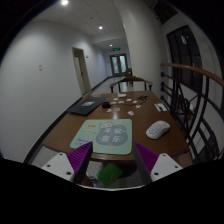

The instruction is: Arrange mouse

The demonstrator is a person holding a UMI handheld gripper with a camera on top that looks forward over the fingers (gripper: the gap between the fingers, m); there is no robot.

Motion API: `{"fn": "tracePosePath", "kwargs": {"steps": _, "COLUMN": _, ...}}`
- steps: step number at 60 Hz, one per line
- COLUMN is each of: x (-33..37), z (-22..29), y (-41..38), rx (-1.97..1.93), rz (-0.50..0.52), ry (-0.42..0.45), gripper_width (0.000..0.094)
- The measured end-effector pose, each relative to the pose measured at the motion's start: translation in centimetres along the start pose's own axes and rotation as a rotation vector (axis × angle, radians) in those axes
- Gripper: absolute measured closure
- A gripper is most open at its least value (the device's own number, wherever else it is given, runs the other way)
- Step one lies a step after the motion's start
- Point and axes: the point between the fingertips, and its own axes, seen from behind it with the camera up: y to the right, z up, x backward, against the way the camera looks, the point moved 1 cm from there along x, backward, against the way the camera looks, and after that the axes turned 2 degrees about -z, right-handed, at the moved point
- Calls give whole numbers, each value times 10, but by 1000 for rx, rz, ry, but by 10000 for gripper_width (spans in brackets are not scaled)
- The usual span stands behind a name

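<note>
A white mouse [158, 129] lies on the brown wooden table [150, 150], to the right of a pale green mouse mat [103, 136] printed with round shapes. My gripper [113, 158] hovers at the table's near edge, in front of the mat. Its fingers, with purple pads [80, 157], stand wide apart and hold nothing. The mouse is ahead of the right finger and beyond it, apart from it. A green thing [109, 173] shows below the table edge between the fingers.
A black laptop or keyboard [86, 107] lies at the table's left side. Small items and papers [131, 98] lie farther down the long table. A wooden chair back [200, 80] stands at the right. A corridor with doors lies beyond.
</note>
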Motion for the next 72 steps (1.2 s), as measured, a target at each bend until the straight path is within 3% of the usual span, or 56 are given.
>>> {"fn": "tracePosePath", "kwargs": {"steps": 21, "x": -74, "z": -8, "y": 132, "rx": -4, "rz": -178, "ry": -51, "gripper_width": 126}}
{"fn": "tracePosePath", "kwargs": {"steps": 32, "x": -115, "z": -19, "y": 162, "rx": -40, "rz": -169, "ry": -120, "gripper_width": 125}}
{"fn": "tracePosePath", "kwargs": {"steps": 51, "x": -193, "z": 24, "y": 187, "rx": -6, "rz": -227, "ry": -142, "gripper_width": 145}}
{"fn": "tracePosePath", "kwargs": {"steps": 54, "x": -199, "z": 26, "y": 197, "rx": 6, "rz": -276, "ry": -147, "gripper_width": 368}}
{"fn": "tracePosePath", "kwargs": {"steps": 55, "x": -201, "z": 27, "y": 197, "rx": -8, "rz": -279, "ry": -143, "gripper_width": 390}}
{"fn": "tracePosePath", "kwargs": {"steps": 66, "x": -199, "z": 30, "y": 199, "rx": -68, "rz": -277, "ry": -126, "gripper_width": 561}}
{"fn": "tracePosePath", "kwargs": {"steps": 72, "x": -174, "z": 45, "y": 195, "rx": -42, "rz": -326, "ry": -80, "gripper_width": 584}}
